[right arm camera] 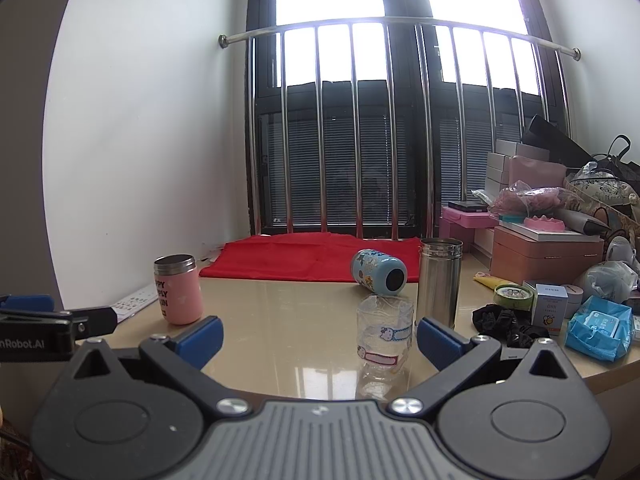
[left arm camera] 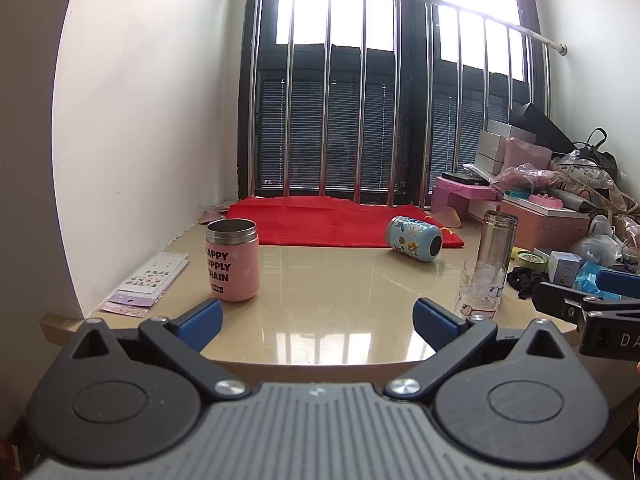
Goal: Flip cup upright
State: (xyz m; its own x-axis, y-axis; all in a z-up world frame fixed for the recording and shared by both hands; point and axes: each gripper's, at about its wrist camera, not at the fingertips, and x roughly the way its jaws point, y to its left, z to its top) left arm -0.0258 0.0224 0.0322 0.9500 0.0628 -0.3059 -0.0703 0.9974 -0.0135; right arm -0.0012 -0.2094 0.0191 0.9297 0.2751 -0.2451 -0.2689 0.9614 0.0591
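A light blue cartoon-printed cup [left arm camera: 414, 238] lies on its side at the edge of a red cloth [left arm camera: 320, 220], its dark bottom end facing me; it also shows in the right wrist view [right arm camera: 378, 271]. My left gripper [left arm camera: 316, 320] is open and empty, near the table's front edge, well short of the cup. My right gripper [right arm camera: 320, 340] is open and empty, also at the front edge; a clear printed glass [right arm camera: 384, 336] stands between its fingers' line and the blue cup.
A pink steel-rimmed cup [left arm camera: 232, 260] stands upright at the left. A tall steel tumbler [right arm camera: 438, 280] and the clear glass [left arm camera: 480, 288] stand at the right. Boxes, bags and clutter [right arm camera: 560, 260] fill the right side. Sticker sheets [left arm camera: 152, 280] lie at the left wall.
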